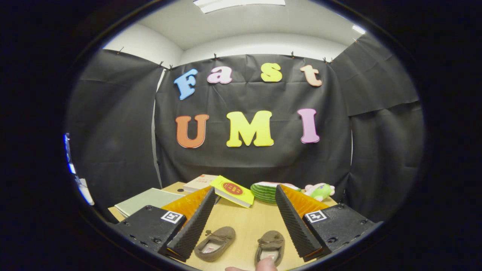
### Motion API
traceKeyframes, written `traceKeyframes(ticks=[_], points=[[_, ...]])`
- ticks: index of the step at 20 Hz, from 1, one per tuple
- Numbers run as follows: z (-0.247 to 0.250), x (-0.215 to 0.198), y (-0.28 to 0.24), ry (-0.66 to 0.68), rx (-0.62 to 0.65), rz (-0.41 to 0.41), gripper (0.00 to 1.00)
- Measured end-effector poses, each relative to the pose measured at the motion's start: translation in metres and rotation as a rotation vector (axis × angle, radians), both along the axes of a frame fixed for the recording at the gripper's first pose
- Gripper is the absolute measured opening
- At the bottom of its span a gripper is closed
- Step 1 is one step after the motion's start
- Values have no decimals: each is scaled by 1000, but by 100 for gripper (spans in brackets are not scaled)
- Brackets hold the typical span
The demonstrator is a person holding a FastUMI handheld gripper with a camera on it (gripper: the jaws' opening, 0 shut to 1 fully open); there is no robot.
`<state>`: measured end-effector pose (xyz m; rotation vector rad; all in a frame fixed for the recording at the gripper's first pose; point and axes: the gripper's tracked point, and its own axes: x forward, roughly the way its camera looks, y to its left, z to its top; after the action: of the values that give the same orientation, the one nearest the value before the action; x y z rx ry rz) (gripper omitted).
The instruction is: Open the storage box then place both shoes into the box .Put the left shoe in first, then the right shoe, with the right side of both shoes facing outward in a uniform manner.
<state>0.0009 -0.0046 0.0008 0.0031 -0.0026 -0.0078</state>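
While I hold the gripper point(244, 222) above the bench point(246, 222), its jaws stand wide open on nothing.
Beyond them lie a green book point(148, 200), a yellow book point(232, 191), a watermelon plush point(265, 191) and a small plush toy point(320, 191). Between the jaws sit two brown shoes: the left-hand shoe point(215, 243) angles toe away and rightward, the right-hand shoe point(270, 246) points straight away. A fingertip point(265, 264) touches its heel.
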Motion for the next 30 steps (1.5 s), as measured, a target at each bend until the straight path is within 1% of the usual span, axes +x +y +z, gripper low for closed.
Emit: traceKeyframes(ticks=[4, 8, 10, 13, 18, 21, 23, 28, 30], points=[[-7, 3, 4, 19, 13, 18, 100], [-17, 10, 23, 65, 50, 106, 100], [-21, 17, 42, 102, 67, 180, 100], [-45, 29, 81, 226, 137, 339, 100], [-100, 48, 146, 495, 362, 581, 100], [-122, 59, 166, 624, 502, 665, 100], [-133, 65, 173, 693, 570, 688, 100], [-162, 91, 180, 816, 705, 679, 99], [-173, 95, 188, 858, 746, 692, 98]])
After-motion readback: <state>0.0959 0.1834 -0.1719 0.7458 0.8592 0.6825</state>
